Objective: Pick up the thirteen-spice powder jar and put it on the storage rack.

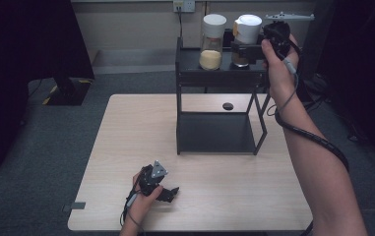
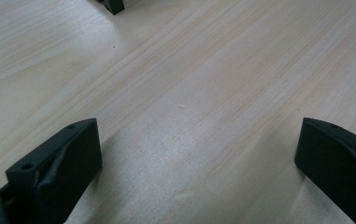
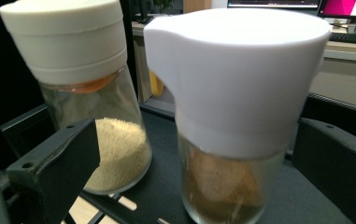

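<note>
The right gripper (image 1: 248, 49) is up at the top tier of the black shelf rack (image 1: 219, 73), jaws spread wide, and the jar with the spouted white lid (image 3: 231, 116) stands dead ahead between them, upright, its long axis vertical. In the right gripper view there's a clear gap on both sides, so no pad presses on the glass yet; to my eye the coming squeeze hinges on the jar staying centred in that gap. Just beside it stands the second jar (image 3: 89, 93), holding pale grain, close to one jaw and a likely snag. The left gripper (image 1: 163, 189) is well apart, resting low on the counter (image 2: 203, 93), jaws wide over bare wood and holding nothing. Hard to call: the brownish contents of the spouted jar are blurred, its base is cut off, and from the high view the right hand covers part of it.
</note>
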`<state>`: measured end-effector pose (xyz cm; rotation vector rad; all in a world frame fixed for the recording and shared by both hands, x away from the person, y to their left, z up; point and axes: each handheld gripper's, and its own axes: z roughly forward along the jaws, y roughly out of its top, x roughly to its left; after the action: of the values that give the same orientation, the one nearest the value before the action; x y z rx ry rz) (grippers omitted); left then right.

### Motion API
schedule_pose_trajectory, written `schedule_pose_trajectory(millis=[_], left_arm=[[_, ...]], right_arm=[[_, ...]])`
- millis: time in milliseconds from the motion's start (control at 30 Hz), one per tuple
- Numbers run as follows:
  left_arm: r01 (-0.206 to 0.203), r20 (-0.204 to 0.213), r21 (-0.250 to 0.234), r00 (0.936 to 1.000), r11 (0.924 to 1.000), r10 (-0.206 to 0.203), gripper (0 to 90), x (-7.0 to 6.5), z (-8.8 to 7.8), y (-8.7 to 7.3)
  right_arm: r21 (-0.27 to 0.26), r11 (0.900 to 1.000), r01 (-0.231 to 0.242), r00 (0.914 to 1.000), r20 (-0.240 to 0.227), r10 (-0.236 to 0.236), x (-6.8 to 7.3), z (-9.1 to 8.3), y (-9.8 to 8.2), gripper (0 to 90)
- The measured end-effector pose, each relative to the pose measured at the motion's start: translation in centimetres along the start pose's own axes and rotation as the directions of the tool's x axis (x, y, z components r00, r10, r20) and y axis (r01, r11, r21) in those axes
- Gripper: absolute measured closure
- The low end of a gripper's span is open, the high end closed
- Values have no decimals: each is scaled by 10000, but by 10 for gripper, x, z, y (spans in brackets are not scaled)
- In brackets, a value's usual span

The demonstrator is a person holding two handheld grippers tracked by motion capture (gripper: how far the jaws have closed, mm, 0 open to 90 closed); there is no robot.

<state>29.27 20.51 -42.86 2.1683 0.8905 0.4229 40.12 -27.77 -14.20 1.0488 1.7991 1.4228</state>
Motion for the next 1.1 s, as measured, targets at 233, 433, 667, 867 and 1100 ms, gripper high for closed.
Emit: schedule_pose_trajectory(millis=[233,433,667,867,1100], left_arm=[[5,-13,-14,10000,10000,-5,0,0,0,0],[11,-24,-15,10000,10000,-11,0,0,0,0],[19,-25,-23,10000,10000,-19,0,-1,0,0],[6,-24,-14,10000,10000,-6,0,0,0,0],[25,-31,-42,10000,10000,-25,0,-1,0,-1]], right_arm=[[-41,10000,55,9999,-151,-56,3,-9,-12,0],[-85,9999,110,9994,-340,-113,5,-15,-23,0],[-74,10000,65,9982,-594,-69,9,-18,-37,0],[-147,9999,19,9969,-785,-30,14,-22,-49,0],[-214,9998,-16,9957,-926,-4,19,-26,-62,0]])
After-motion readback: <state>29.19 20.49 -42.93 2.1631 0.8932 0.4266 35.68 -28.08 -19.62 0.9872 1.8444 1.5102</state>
